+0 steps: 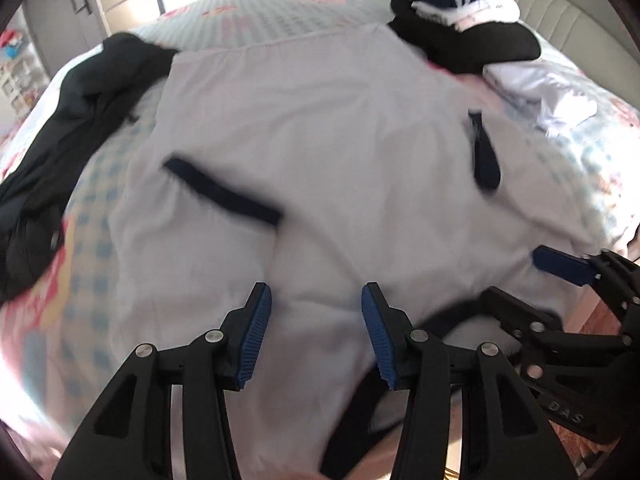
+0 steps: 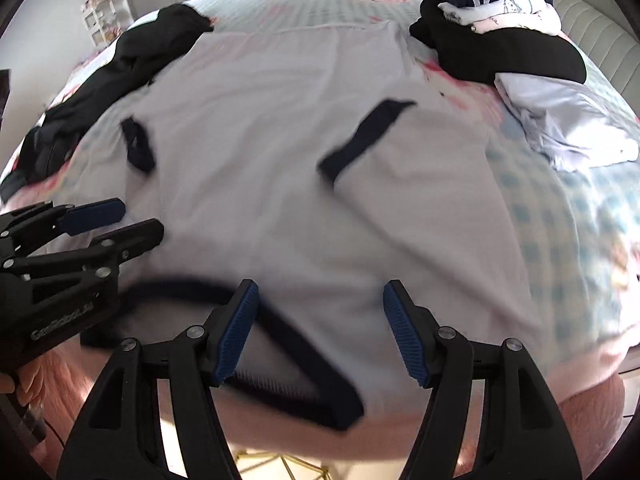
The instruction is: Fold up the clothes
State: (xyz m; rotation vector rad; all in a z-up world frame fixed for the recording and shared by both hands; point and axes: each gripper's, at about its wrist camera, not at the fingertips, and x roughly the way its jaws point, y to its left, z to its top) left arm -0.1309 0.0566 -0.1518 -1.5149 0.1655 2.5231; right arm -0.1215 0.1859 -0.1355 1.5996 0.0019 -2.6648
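While both my claws hang over the white shirt (image 1: 320,140), left gripper (image 1: 316,336) and right gripper (image 2: 320,332) gape wide, empty, its collar (image 2: 280,344) just beneath the right one.

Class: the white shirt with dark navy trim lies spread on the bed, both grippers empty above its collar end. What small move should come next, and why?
Probably lower the open left gripper and right gripper onto the near edge of the white shirt with dark navy trim and pinch it: both sleeves are already folded inward, so the lengthwise fold looks next.

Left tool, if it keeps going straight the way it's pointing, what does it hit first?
Most likely the white shirt spread on the bed; the open left tool points down at its near part, nothing between, though depth is unclear.
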